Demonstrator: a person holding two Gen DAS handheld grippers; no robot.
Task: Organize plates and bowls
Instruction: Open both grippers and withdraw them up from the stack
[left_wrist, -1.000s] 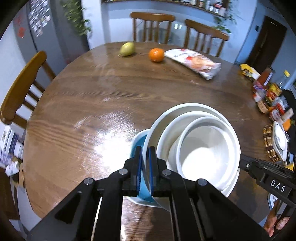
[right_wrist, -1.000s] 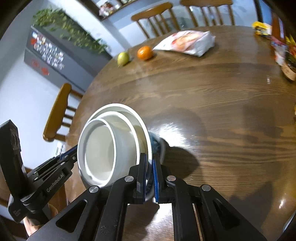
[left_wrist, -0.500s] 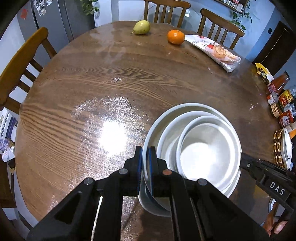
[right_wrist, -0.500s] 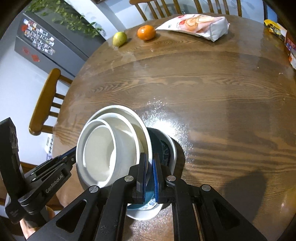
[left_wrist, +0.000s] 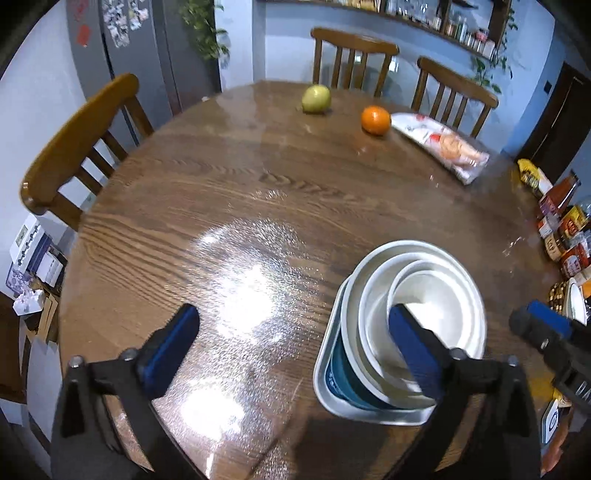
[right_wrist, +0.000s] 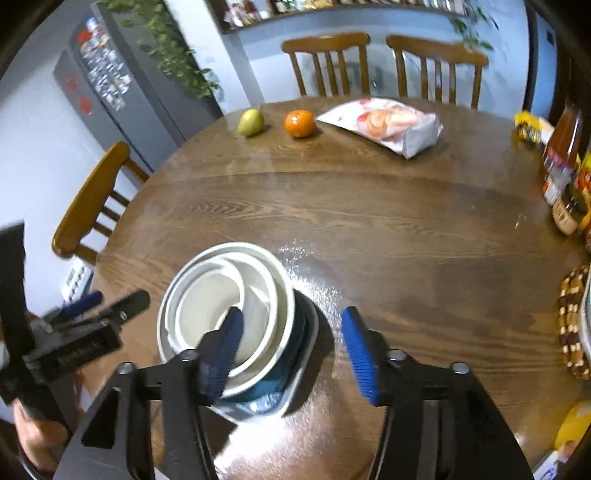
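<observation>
Bowls (left_wrist: 424, 306), white and nested, sit on a square dish (left_wrist: 325, 387) atop the glossy round wooden table (left_wrist: 221, 206); both the left gripper (left_wrist: 295, 347) and the right gripper (right_wrist: 295, 347) have just spread, pinching nothing.

Home dining area beside a kitchen. Round wooden table (left_wrist: 229, 192) ringed by wooden slat-back chairs (left_wrist: 354, 55). Grey fridge (right_wrist: 107, 92) covered in magnets and photos. Wall shelf of jars (left_wrist: 461, 33), trailing houseplant (right_wrist: 166, 48). On the table: pear (left_wrist: 316, 98), orange (left_wrist: 375, 120), snack bag (right_wrist: 388, 123), sauce bottles and jars (right_wrist: 563, 170).
</observation>
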